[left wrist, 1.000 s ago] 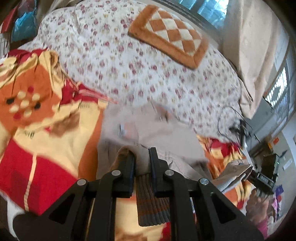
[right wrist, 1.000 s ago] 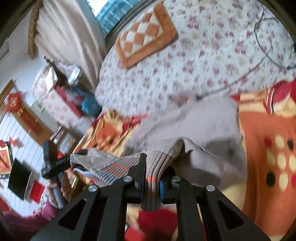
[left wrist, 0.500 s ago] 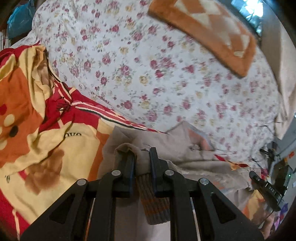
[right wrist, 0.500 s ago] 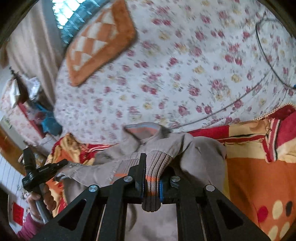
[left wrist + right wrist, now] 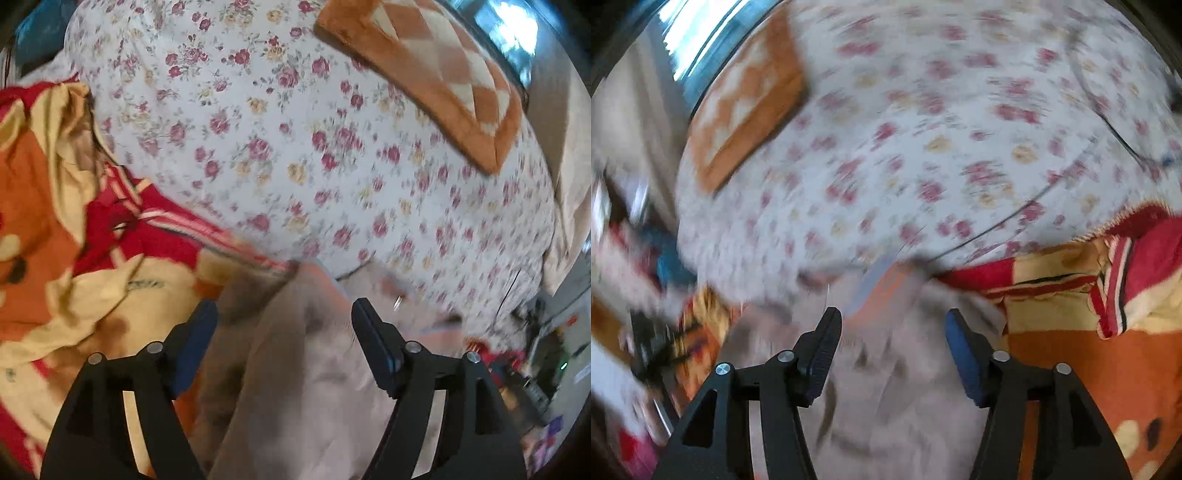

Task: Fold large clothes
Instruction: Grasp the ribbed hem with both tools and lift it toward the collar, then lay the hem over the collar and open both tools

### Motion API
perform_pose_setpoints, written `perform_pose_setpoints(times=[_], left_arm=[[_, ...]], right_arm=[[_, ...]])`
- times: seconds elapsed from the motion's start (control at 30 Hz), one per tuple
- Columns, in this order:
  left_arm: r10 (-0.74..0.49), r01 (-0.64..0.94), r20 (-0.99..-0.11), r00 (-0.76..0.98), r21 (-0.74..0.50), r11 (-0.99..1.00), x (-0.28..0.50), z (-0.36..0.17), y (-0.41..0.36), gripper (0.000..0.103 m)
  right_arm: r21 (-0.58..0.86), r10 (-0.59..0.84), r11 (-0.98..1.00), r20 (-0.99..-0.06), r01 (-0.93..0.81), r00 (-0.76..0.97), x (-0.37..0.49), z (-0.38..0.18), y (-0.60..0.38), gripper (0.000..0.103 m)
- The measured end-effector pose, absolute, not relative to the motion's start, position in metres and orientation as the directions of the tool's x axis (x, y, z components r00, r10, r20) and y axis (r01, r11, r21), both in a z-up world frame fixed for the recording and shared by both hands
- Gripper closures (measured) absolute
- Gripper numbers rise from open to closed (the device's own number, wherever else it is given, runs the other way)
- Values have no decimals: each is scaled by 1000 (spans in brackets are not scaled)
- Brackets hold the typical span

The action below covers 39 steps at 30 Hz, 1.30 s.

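A beige jacket [image 5: 303, 369] lies folded over on the red, orange and yellow blanket [image 5: 74, 258] at the near edge of the bed. My left gripper [image 5: 284, 317] is open and empty just above the jacket. In the right wrist view the same jacket [image 5: 886, 387] lies below my right gripper [image 5: 894, 325], which is also open and empty; its orange inner collar [image 5: 886, 291] shows at the far edge. The right wrist view is motion-blurred.
A floral bedsheet [image 5: 295, 129] covers the bed beyond the jacket. An orange checked cushion [image 5: 436, 77] lies at the far side, near the window. A thin dark cable [image 5: 997, 221] runs across the sheet. The blanket [image 5: 1089, 314] bunches up on the right.
Both grippers were shut on the jacket's ribbed hem; now both have opened and let it go. The jacket has dropped onto the blanket.
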<state>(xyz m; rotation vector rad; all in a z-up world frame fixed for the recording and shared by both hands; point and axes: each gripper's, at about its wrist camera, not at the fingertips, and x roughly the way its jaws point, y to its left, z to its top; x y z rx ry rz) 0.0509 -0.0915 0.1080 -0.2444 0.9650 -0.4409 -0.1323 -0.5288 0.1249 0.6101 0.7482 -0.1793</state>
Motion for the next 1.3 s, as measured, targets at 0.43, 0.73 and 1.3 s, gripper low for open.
perform_pose_setpoints(times=[0.43,0.73,1.3], left_arm=[[-221,238,-878,424,-128,963,45,26,-96,27],[-341,254,-829,443,-249,935,22,65,-65,28],[-351,246,-843,409,-268,931,12,52,-52,28]], right_arm=[[101,-152,881,-866,462,477,-38,24,-517,56],[262,65,925,-822,275,566,-53,95,-471,35],[91,-23,976,-864,200,503,59,41,-378,103]])
